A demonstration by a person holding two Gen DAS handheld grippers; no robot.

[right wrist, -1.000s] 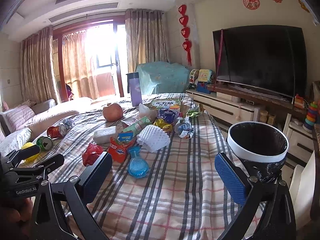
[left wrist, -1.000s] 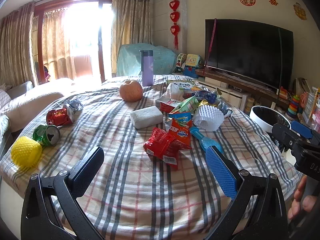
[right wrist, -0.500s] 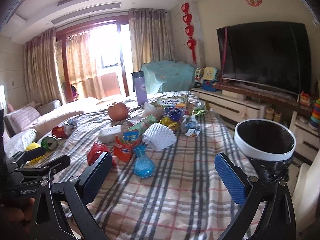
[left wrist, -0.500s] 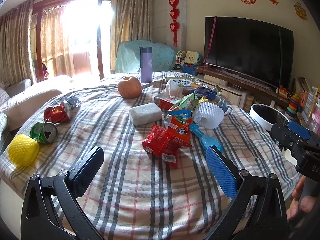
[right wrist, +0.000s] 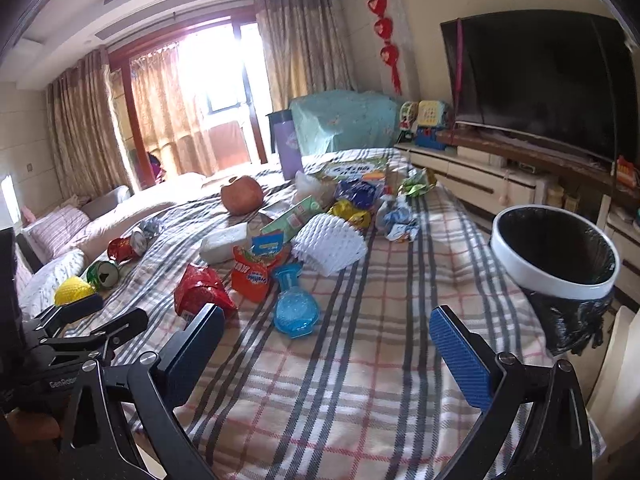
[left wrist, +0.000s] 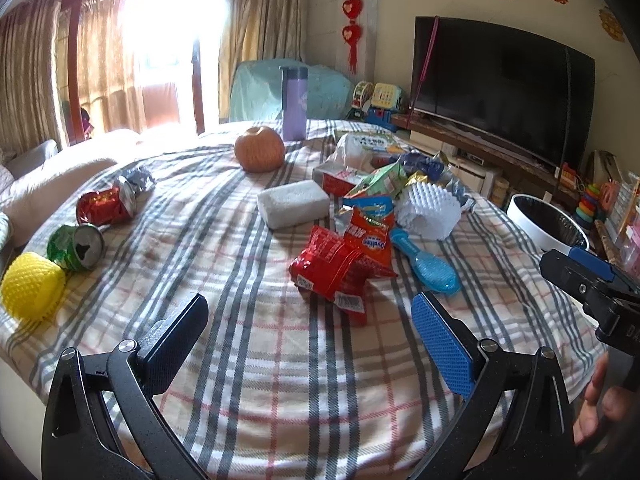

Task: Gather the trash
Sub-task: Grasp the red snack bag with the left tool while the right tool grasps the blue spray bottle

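Observation:
Trash lies scattered on a plaid-covered table (left wrist: 280, 380). A red snack wrapper (left wrist: 332, 268) sits just beyond my open left gripper (left wrist: 308, 340), with an orange packet (left wrist: 370, 238) behind it. Two crushed cans, red (left wrist: 106, 206) and green (left wrist: 76, 242), lie at the left beside a yellow foam net (left wrist: 30, 290). My right gripper (right wrist: 328, 350) is open and empty over the near cloth, short of the red wrapper (right wrist: 200, 290) and a blue plastic brush (right wrist: 294, 308). A white-rimmed bin with a black liner (right wrist: 556, 264) stands off the table's right edge.
A white foam net (left wrist: 426, 210), a white sponge block (left wrist: 292, 204), an apple (left wrist: 259, 154), a purple flask (left wrist: 294, 102) and several wrappers crowd the table's middle and far end. A television (left wrist: 500, 88) and toys line the right wall. A sofa (right wrist: 60, 232) is at the left.
Both grippers have moved a little forward over the table, so the trash looks slightly nearer. Both stay open. Nothing on the table has moved.

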